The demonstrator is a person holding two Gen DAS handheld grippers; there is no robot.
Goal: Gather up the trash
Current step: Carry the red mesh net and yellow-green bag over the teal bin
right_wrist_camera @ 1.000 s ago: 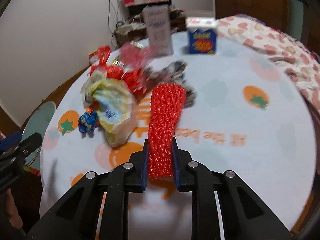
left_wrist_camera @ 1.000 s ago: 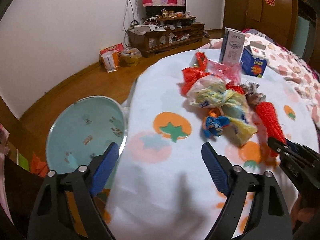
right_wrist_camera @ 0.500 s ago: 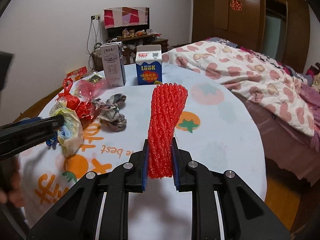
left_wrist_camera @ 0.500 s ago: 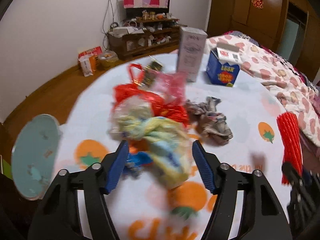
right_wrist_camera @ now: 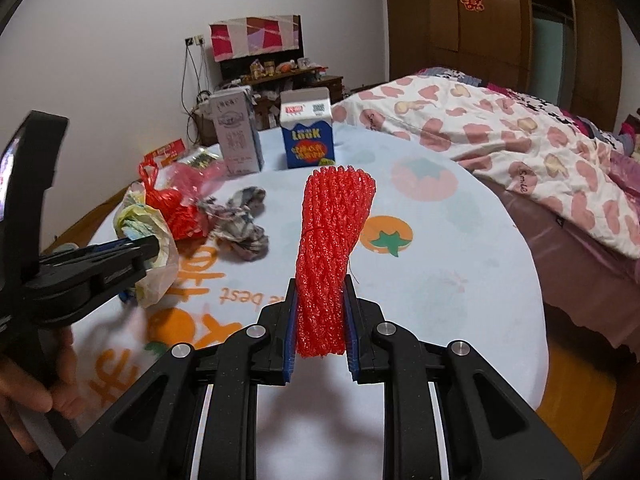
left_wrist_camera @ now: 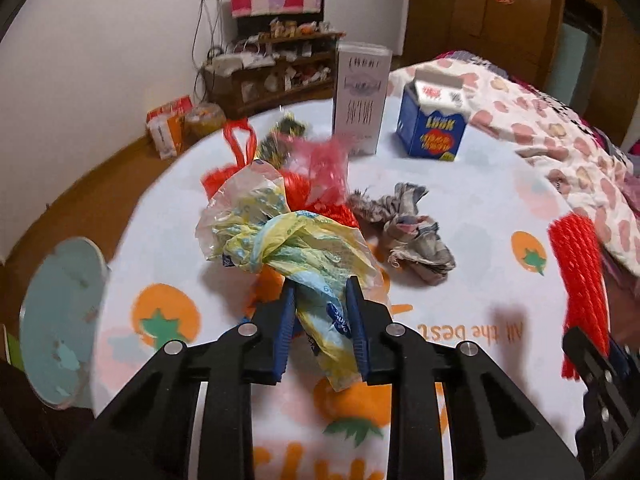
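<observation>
Yellow plastic bag (left_wrist_camera: 296, 248), on the bench (left_wrist_camera: 480, 208), sits pinched in the left tongs (left_wrist_camera: 320, 300), whose jaws have just been closing. The right tongs (right_wrist_camera: 320, 300) grip the red foam net (right_wrist_camera: 328, 248). Pickup step: next, lift both clear toward a bin.

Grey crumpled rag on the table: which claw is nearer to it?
Left, though not by much. The left claw grips the yellow bag lying right beside the rag. The right claw, clamping the red net, sits back toward the table's near edge.
</observation>
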